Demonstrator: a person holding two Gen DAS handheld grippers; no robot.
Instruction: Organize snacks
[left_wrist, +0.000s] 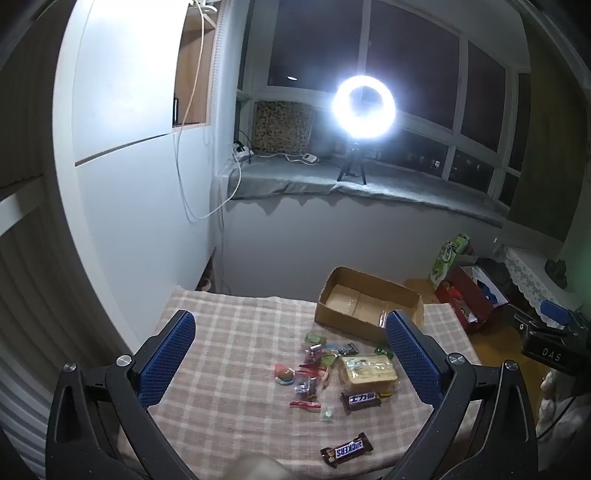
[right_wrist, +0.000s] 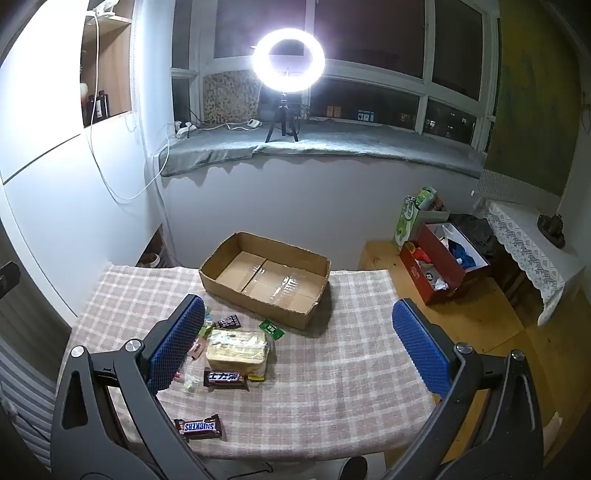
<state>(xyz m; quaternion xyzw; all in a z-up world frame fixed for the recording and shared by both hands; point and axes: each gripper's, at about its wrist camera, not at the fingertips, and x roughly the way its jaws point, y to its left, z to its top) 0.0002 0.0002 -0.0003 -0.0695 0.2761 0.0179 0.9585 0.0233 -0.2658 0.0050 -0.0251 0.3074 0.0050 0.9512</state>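
1. Holding both hand-held grippers above the counter (right_wrist: 332, 369), left hand-held gripper (left_wrist: 290, 354) and right hand-held gripper (right_wrist: 299, 343) both released, nothing gripped
2. Snacks sit loose in front of the empty cardboard box (right_wrist: 266, 280): Snickers bar (right_wrist: 199, 427) nearest me, dark bar (right_wrist: 225, 378) touching the bread pack (right_wrist: 236, 349), small candies (left_wrist: 310, 373) to their left
3. Imo start w/ the Snickers: it lies apart, so drop straight down, pinch across the short side, then lift over the box wall
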